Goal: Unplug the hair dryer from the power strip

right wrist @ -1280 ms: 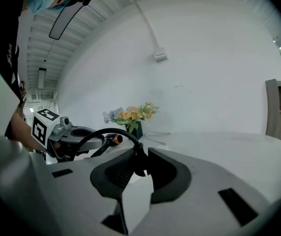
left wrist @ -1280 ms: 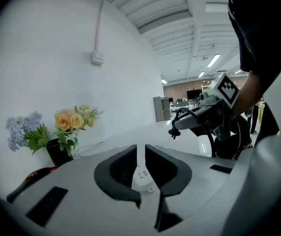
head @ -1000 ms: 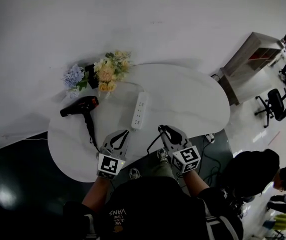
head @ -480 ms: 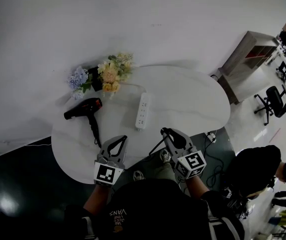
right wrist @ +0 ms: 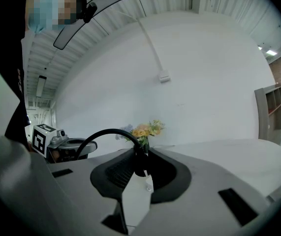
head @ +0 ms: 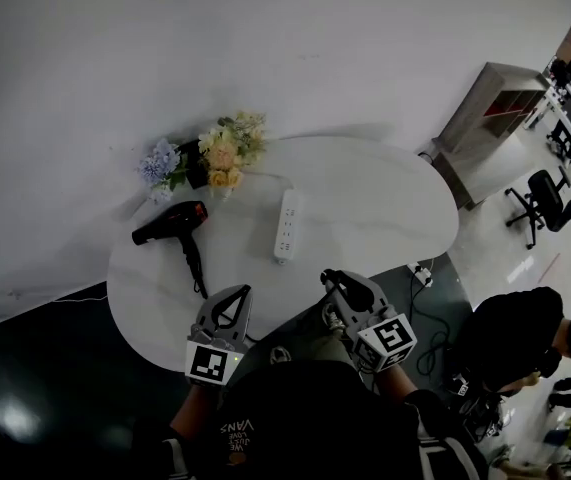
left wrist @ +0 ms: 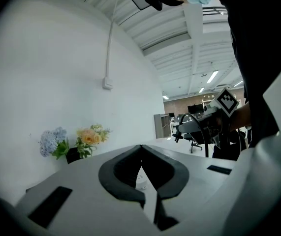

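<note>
Plug [right wrist: 141,162] apparently free of power strip [head: 285,225], clamped in right gripper [head: 333,278] near table [head: 395,203] edge. Left gripper [head: 239,294] jaws together, empty. Hair dryer [head: 170,221] lying on table. Unplugging judged done; only release of plug left.

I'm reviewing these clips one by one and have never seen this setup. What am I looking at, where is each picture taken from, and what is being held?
There is no robot here: a person holds a two-jaw gripper in each hand. The wide picture comes from a camera on the person's head, looking down. The other two come from cameras riding on the grippers, each looking along its own jaws. On the round white table lie a black hair dryer, a white power strip and a bunch of flowers. The left gripper is shut and empty. The right gripper is shut on a black plug with its cord, held away from the strip.
</note>
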Demonstrator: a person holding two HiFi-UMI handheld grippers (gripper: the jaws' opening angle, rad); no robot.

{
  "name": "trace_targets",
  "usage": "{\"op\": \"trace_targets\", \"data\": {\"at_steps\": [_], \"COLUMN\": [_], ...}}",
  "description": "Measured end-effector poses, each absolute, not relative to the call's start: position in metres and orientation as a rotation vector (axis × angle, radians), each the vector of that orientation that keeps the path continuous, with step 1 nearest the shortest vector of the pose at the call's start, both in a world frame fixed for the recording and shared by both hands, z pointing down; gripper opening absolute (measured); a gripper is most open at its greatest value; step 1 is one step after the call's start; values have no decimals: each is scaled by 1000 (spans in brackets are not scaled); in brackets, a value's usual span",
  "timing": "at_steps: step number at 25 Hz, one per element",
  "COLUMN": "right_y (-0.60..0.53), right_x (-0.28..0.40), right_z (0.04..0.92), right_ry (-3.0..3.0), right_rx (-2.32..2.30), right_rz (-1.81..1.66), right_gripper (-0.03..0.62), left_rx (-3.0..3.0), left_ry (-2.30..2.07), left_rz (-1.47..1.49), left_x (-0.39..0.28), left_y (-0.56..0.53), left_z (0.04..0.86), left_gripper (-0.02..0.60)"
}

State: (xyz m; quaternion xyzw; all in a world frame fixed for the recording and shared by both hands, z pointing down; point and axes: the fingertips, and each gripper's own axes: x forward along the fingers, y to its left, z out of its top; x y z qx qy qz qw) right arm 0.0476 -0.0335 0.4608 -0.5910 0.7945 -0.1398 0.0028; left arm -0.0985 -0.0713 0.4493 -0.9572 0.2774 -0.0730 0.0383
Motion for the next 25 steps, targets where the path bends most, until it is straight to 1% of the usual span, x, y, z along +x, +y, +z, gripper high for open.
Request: {"op": "trace_targets", "data": {"at_steps": [9,25], "right_y": [-25,-23], "right_x": [43,41], "right_z": [457,458], "right_ry": [2466,2462], "right_rx": [-1858,-1838], "right_rz": [-446,-462], "right_gripper": [95,95], "left_rx": [-2944,-2960], "left_ry": [911,933], "left_rz": [-180,-174], "left_x": [-110,-105], "left_y": [-60,-53], "left_z": [445,449], "left_gripper": [18,18]}}
